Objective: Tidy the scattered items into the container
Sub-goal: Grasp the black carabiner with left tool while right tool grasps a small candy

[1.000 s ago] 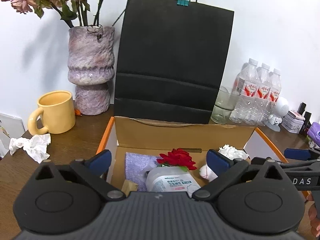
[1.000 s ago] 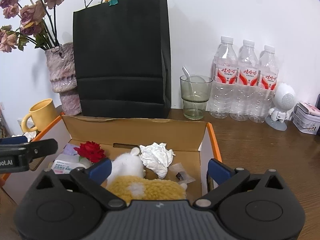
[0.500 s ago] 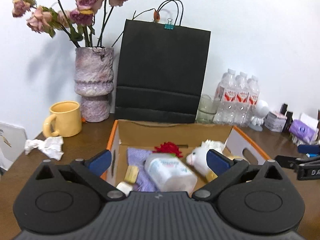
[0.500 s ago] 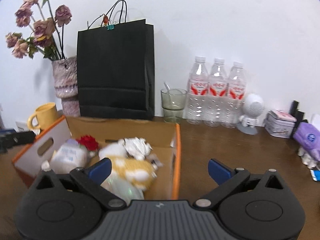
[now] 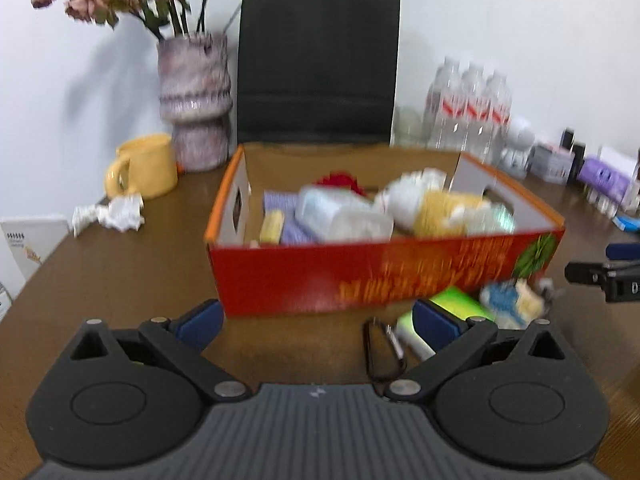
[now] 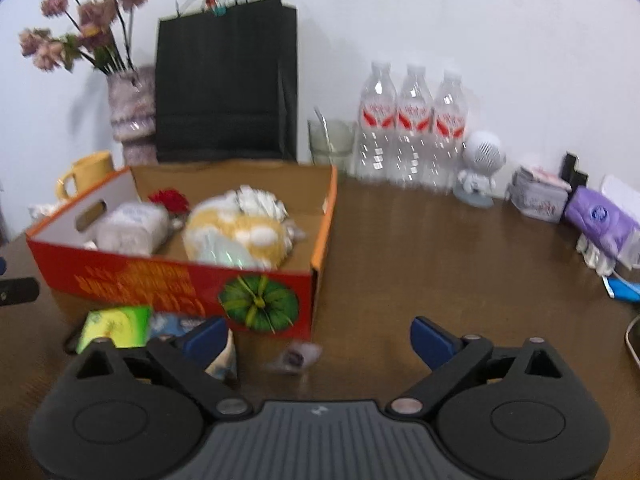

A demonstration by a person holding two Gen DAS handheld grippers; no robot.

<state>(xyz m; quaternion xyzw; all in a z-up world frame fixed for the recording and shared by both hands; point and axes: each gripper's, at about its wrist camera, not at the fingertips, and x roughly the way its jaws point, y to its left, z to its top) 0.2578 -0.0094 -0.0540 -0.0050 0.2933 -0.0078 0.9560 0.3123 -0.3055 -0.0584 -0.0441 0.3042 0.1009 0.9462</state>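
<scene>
A red and orange cardboard box (image 5: 360,276) stands on the brown table; it also shows in the right wrist view (image 6: 160,280). It holds a yellow plush toy (image 6: 240,236), a white bottle (image 5: 340,216), a red flower (image 5: 338,181), crumpled tissue and purple items. In front of the box lie a green packet (image 6: 116,326), a blue and white packet (image 5: 508,304), a black oval item (image 5: 382,354) and a small wrapped item (image 6: 298,356). My left gripper (image 5: 316,320) is open and empty before the box. My right gripper (image 6: 318,334) is open and empty, just above the small wrapped item.
A crumpled tissue (image 5: 112,214) lies left of the box near a yellow mug (image 5: 146,166). Behind stand a vase (image 5: 196,100), a black paper bag (image 5: 318,64), a glass (image 6: 332,142), three water bottles (image 6: 412,120), a white figure (image 6: 480,168) and purple packs (image 6: 600,220).
Both grippers have pulled back and away from the box, from over its inside to in front of its red front wall. The loose items in front of the box have come into view.
</scene>
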